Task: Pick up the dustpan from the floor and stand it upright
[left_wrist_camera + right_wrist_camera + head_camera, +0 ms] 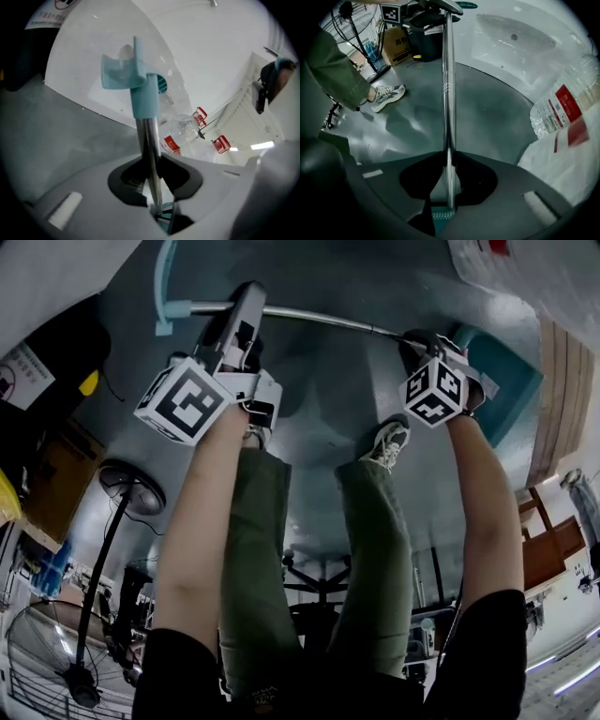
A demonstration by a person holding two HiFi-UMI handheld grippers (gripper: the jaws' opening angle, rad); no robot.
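Note:
The dustpan hangs off the floor, nearly level, in the head view: a teal pan [503, 381] at the right, a metal pole [319, 320], and a teal hook-shaped grip [169, 298] at the left. My left gripper [242, 307] is shut on the pole just below that grip. In the left gripper view the pole [150, 145] runs up between the jaws [153, 187] to the teal grip [127, 75]. My right gripper [422, 338] is shut on the pole close to the pan. In the right gripper view the pole [448, 93] passes between its jaws [449, 183].
The person's legs and shoes [386, 444] stand on the grey floor below the pole. A white tub [520, 37] and plastic water bottles [562, 108] lie to the right. A cardboard box [396, 44], a fan stand [131, 488] and a floor fan [56, 662] are to the left.

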